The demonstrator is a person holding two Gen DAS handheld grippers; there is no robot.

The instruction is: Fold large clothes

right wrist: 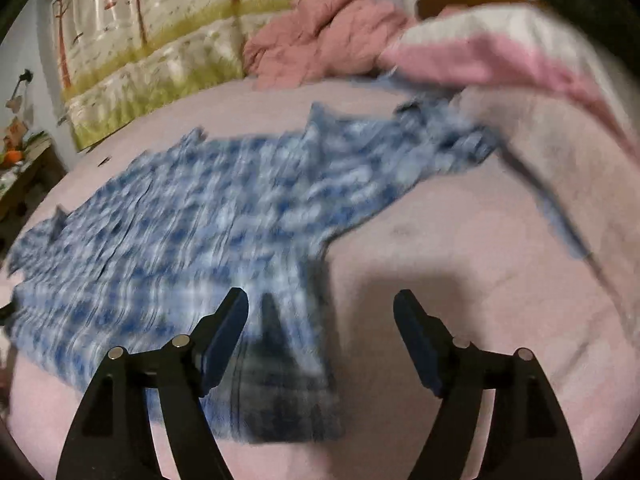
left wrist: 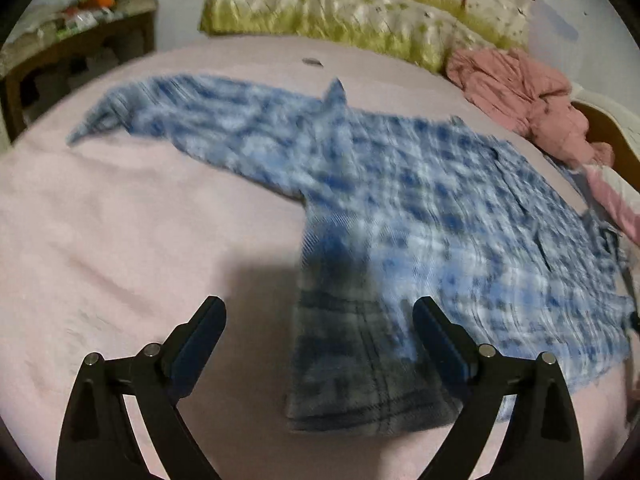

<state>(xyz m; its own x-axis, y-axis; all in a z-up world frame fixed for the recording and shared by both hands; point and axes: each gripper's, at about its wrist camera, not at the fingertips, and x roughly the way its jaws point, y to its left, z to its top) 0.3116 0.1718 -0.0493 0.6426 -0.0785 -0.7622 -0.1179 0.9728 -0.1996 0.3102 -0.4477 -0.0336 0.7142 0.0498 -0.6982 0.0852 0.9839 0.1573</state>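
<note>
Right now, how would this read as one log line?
left gripper: open, empty | right gripper: open, empty | blue plaid shirt: spread flat, unfolded | pink bedsheet

left gripper (left wrist: 320, 320) jaws apart, empty | plaid shirt (left wrist: 400, 208) flat on bed (left wrist: 120, 220)

Left black plastic two-finger gripper (left wrist: 319, 326): angular arms, dark blue pads, silver round pivot pins. Right black plastic two-finger gripper (right wrist: 321, 318): identical build.

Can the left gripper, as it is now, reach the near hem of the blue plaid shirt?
Probably yes. The left gripper is open and the blue plaid shirt lies spread on the pink bed sheet, its hem right below the fingers with nothing between.
</note>
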